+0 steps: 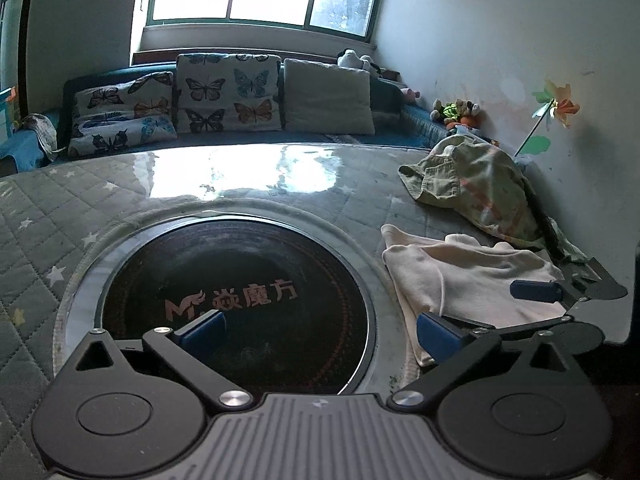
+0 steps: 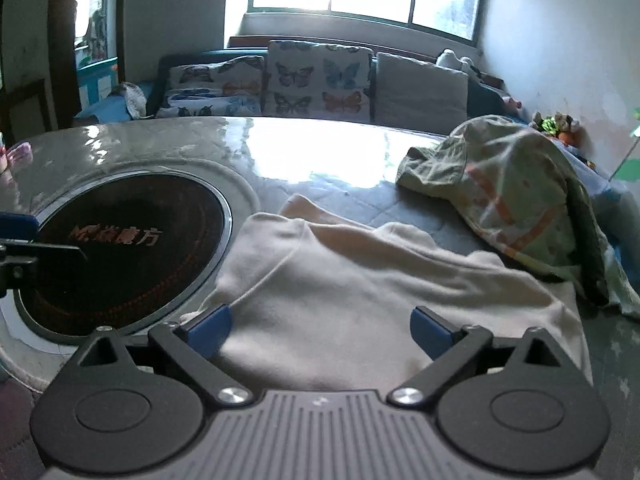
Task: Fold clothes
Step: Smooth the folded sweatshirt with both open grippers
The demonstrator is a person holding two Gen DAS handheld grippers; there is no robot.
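Both the left gripper (image 1: 320, 330) and right gripper (image 2: 320, 330) are wide open and empty, with the cream garment (image 2: 360, 292) rumpled on the bench right of the round cooktop (image 2: 128, 248). I'd pinch its two near corners and pull it flat before folding, staying clear of the green clothes pile (image 2: 508, 184) on the far right.

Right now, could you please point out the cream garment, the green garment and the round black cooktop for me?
cream garment (image 2: 360, 280), right wrist view, middle of its cloth.
green garment (image 2: 512, 184), right wrist view, its patterned top.
round black cooktop (image 1: 240, 300), left wrist view, glass centre.
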